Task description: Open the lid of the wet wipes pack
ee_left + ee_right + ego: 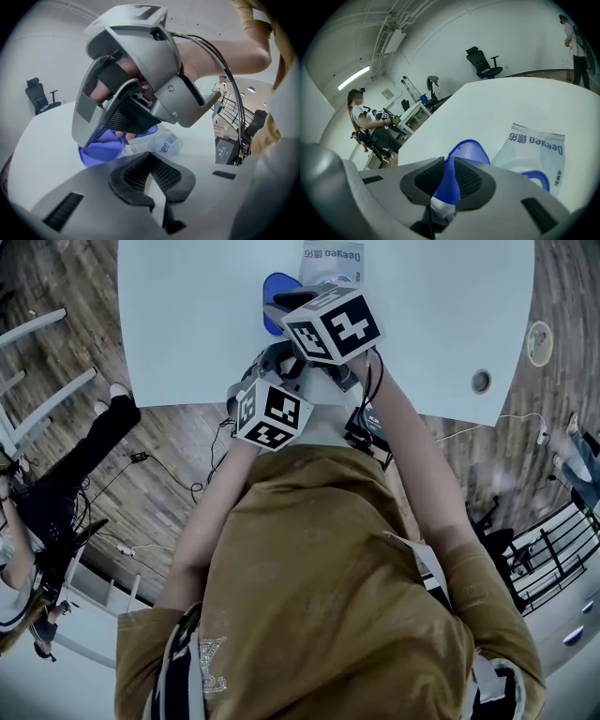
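On the white table [497,103], the wet wipes pack [536,143] is laid flat. At one side of the pack's blue-rimmed opening [538,176], the blue lid [469,149] is raised clear of the pack and is pinched between the jaws of the right gripper [449,166]. Just short of the pack, nearer the person, the left gripper [152,161] is held with its jaws drawn almost together. Only a thin pale slit is left between the pads, and nothing is seen gripped there. Well apart from the pack, off the table, a seated person [370,124] is seen.
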The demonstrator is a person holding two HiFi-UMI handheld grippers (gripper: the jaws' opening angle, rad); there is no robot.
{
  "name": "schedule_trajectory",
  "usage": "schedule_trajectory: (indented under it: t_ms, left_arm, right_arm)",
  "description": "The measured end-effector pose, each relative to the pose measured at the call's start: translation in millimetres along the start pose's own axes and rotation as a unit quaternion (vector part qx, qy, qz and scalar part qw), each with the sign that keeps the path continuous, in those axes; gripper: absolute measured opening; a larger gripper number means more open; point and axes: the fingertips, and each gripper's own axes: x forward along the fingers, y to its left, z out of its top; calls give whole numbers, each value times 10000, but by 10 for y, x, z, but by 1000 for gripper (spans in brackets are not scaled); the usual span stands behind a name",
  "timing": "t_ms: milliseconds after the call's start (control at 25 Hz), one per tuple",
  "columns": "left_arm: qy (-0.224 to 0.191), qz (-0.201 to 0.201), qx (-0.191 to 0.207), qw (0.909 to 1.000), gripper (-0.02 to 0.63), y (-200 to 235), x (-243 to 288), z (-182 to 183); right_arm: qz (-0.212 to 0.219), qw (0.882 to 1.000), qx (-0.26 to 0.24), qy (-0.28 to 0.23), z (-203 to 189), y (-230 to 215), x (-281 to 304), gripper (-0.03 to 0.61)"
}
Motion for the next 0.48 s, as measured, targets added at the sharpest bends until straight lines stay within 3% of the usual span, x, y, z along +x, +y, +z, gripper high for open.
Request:
schedule_trajectory:
  t_ms: [480]
  left_arm:
    - [21,-42,-25,10000,6,-3,32,-20]
  right_arm:
    - [-115,9997,-172,152,-67,-8,30,78]
